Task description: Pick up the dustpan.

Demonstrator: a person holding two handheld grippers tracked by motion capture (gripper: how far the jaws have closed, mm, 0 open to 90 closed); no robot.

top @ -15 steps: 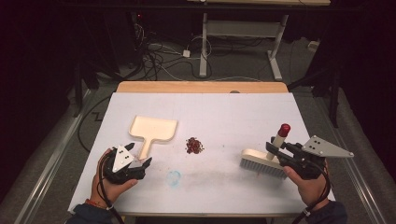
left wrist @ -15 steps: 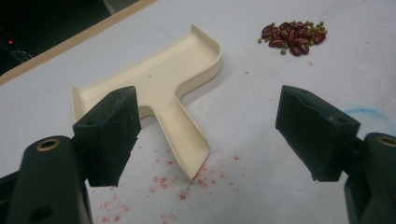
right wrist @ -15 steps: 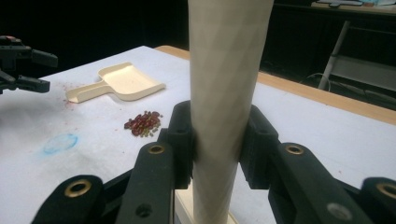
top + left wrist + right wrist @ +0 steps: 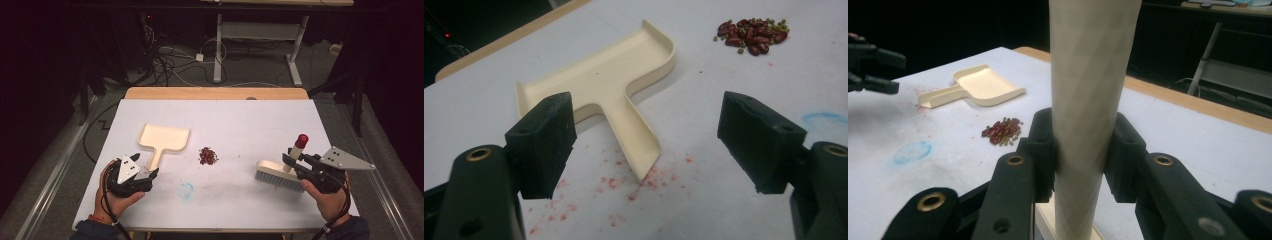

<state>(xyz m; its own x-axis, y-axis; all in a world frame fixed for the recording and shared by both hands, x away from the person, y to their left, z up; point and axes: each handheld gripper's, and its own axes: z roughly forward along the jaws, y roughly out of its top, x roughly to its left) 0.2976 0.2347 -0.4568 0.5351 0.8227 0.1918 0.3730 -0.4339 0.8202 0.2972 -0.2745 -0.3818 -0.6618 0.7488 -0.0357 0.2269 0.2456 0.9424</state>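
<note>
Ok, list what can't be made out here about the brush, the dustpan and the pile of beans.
- Brush: in the right gripper view its bristles are cut off by the bottom edge, behind the right hand-held gripper clamping the handle; the handle's red tip runs off the top edge.
- Dustpan: in the high view its handle end is covered by the left hand-held gripper.
- Beans: too small in the high view to count.

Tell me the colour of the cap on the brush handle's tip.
Red; the cap on the brush shows best in the high view.
</note>
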